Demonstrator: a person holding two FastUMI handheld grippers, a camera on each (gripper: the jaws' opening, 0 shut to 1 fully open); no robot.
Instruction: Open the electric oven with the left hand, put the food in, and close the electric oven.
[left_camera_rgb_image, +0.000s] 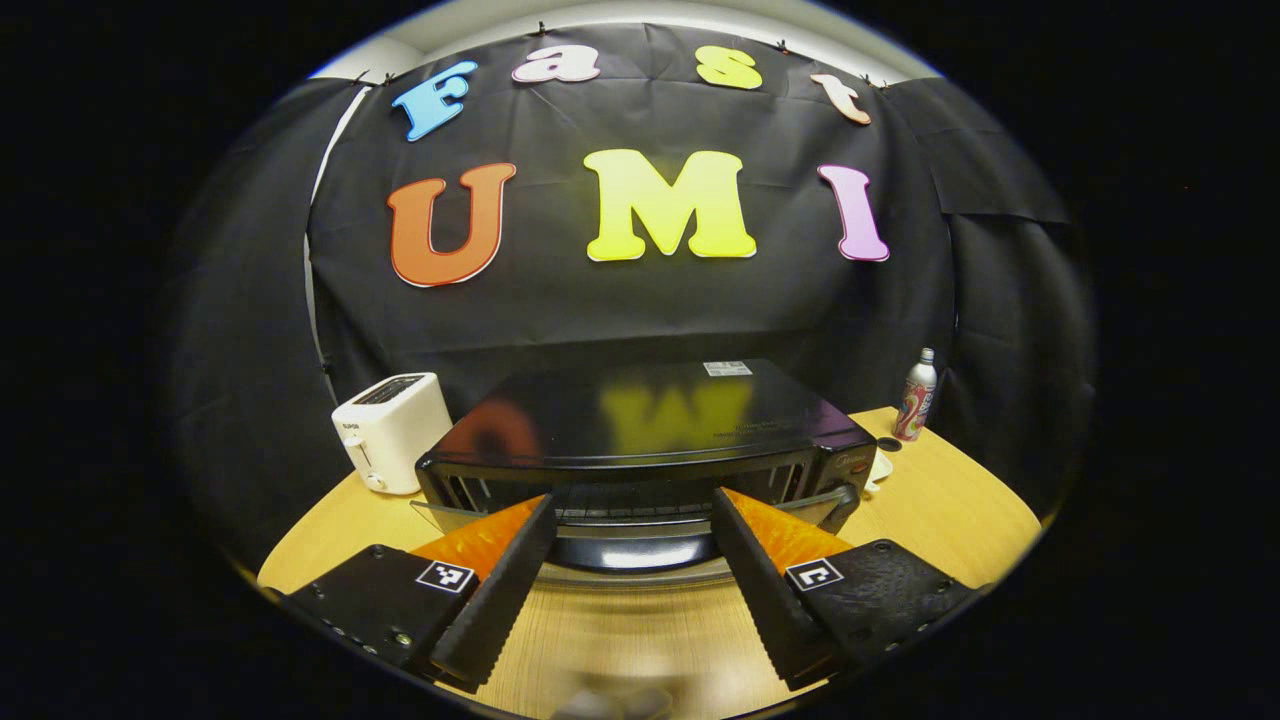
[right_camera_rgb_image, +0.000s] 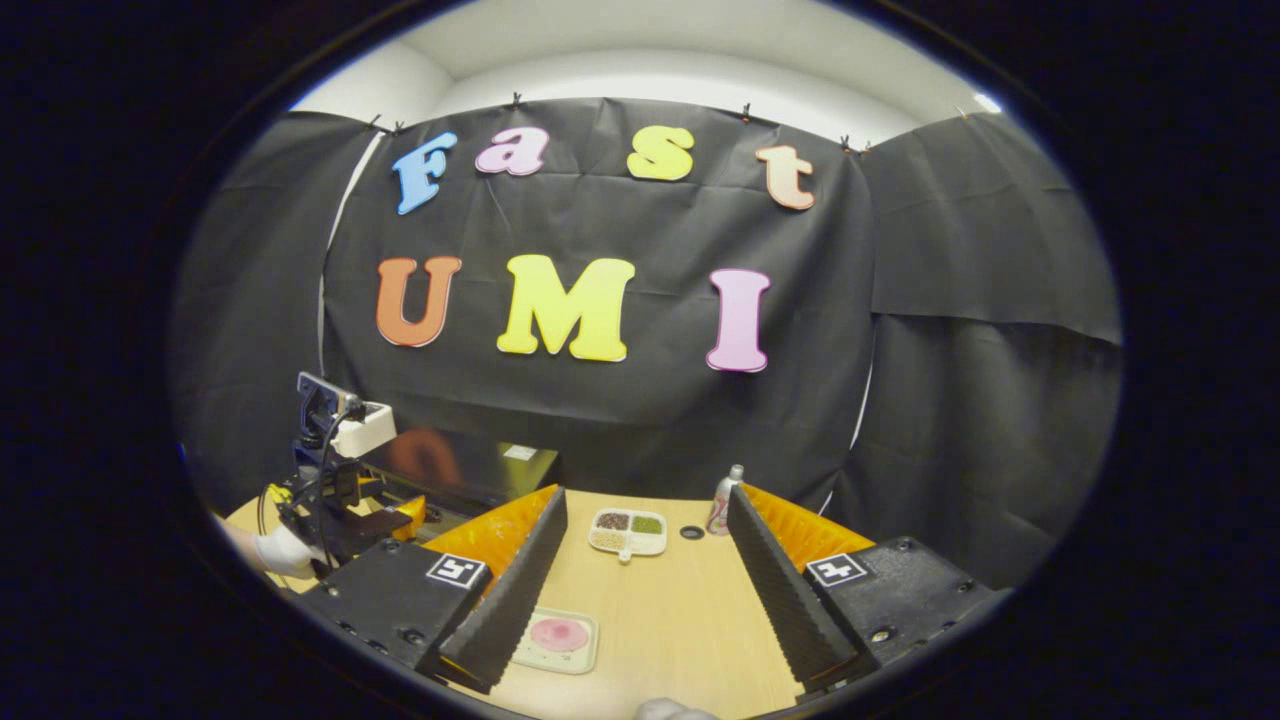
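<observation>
Black and glossy, the oven (left_camera_rgb_image: 650, 440) is sitting on the wooden table (left_camera_rgb_image: 950, 510), its door ajar before the left gripper (left_camera_rgb_image: 632, 520), fingers wide apart, empty. The right gripper (right_camera_rgb_image: 648, 510) is hovering spread, empty, above the food tray (right_camera_rgb_image: 558, 640).

i count one oven (left_camera_rgb_image: 640, 430), black, on the one wooden table (left_camera_rgb_image: 950, 510). one white toaster (left_camera_rgb_image: 390, 430) stands beside it. one bottle (left_camera_rgb_image: 916, 395) stands at the far edge, with one small dark cap (left_camera_rgb_image: 889, 444) near its foot. in the right gripper view i count two trays: one divided tray (right_camera_rgb_image: 627, 532) with three kinds of filling, and one flat tray (right_camera_rgb_image: 558, 640) holding one pink round of food (right_camera_rgb_image: 559, 633). i have two claws: my left gripper (left_camera_rgb_image: 632, 570) and my right gripper (right_camera_rgb_image: 645, 580), two fingers on each. one gloved hand (right_camera_rgb_image: 280, 552) shows at the left.
</observation>
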